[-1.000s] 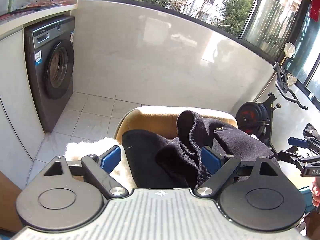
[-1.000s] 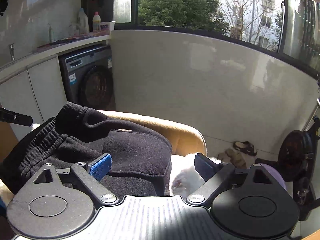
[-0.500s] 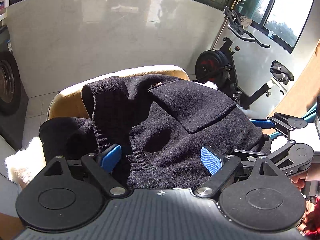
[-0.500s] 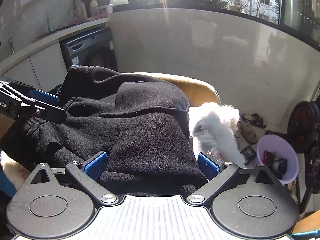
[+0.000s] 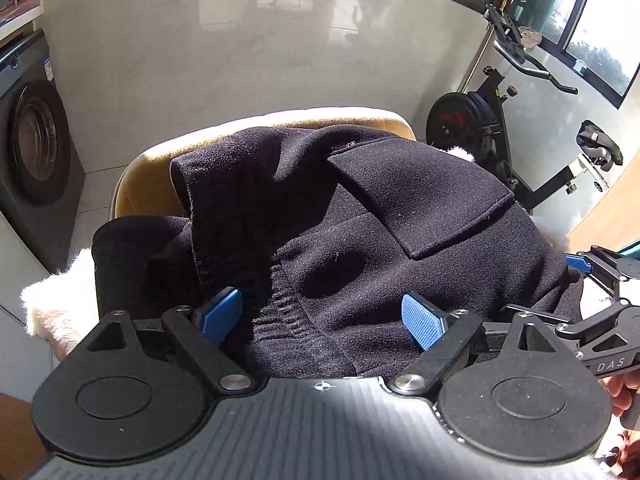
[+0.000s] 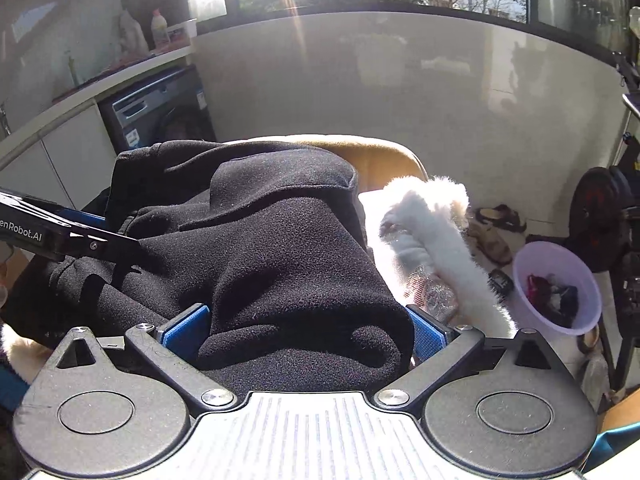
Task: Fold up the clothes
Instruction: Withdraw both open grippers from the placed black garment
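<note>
Faintly, "DAS" on right claw (image 5: 592,280), possibly truncated, beside black garment (image 5: 360,240).

Black garment (image 5: 360,240) bunched between pads (image 5: 422,322)

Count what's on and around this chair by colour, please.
Black: 1, the fleece garment
White: 1, the fluffy throw
Tan: 1, the chair
Purple: 1, the plastic basin
Total: 4
</note>
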The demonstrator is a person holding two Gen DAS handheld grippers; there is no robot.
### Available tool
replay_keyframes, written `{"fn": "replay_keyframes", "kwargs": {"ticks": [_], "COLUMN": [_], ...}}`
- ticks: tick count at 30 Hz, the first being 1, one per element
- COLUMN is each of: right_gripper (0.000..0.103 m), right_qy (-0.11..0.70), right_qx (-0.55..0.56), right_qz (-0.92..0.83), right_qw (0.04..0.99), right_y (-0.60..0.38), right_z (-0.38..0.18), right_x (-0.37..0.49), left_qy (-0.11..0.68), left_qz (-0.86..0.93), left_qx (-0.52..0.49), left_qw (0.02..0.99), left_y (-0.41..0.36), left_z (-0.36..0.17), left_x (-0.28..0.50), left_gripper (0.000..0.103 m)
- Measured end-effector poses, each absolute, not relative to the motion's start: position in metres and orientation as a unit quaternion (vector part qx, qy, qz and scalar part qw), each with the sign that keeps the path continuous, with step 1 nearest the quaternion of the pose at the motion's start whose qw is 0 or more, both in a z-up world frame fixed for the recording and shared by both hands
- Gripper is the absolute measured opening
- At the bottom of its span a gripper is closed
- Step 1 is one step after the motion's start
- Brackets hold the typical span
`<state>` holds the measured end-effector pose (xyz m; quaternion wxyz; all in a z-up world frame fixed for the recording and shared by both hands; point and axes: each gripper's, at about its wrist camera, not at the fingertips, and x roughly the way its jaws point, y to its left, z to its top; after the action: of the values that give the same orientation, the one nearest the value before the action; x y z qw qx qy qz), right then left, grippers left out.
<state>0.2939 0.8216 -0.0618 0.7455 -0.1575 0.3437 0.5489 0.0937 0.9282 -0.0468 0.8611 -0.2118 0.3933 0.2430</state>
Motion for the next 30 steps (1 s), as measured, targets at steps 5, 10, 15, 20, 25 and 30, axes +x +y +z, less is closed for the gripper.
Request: {"fn": "replay_keyframes", "kwargs": {"ticks": [5,10,15,20,25,30], "right_gripper": [0.102,0.102,0.102,0.102,0.102,0.102], "right_qy": [0.336,0.346,0.352,0.357,0.362,0.344], "right_qx": [-0.138,-0.105,-0.080,-0.056,-0.066,-0.076], "right_qz": [0.533,0.515,0.502,0.490,0.494,0.497], "right_qw": [0.765,0.777,0.786,0.794,0.788,0.793], "right_y": [0.801,0.776,0.757,0.739,0.726,0.697], "right_z": [-0.045,-0.035,-0.030,-0.025,-0.018,0.000], "right_x": [0.293,0.301,0.309,0.315,0.304,0.279], "left_qy": [0.404,0.408,0.414,0.411,0.411,0.412], "left_qz": [0.290,0.311,0.331,0.350,0.374,0.377], "left_qx": [-0.198,-0.216,-0.225,-0.232,-0.229,-0.209], "left_qw": [0.845,0.831,0.818,0.809,0.799,0.803], "left_y": [0.917,0.910,0.897,0.877,0.849,0.812], "left_z": [-0.042,-0.044,-0.037,-0.030,-0.021,-0.006], "left_x": [0.094,0.087,0.085,0.079,0.067,0.053], "left_gripper": [0.103,0.103,0.103,0.103,0.103,0.103]}}
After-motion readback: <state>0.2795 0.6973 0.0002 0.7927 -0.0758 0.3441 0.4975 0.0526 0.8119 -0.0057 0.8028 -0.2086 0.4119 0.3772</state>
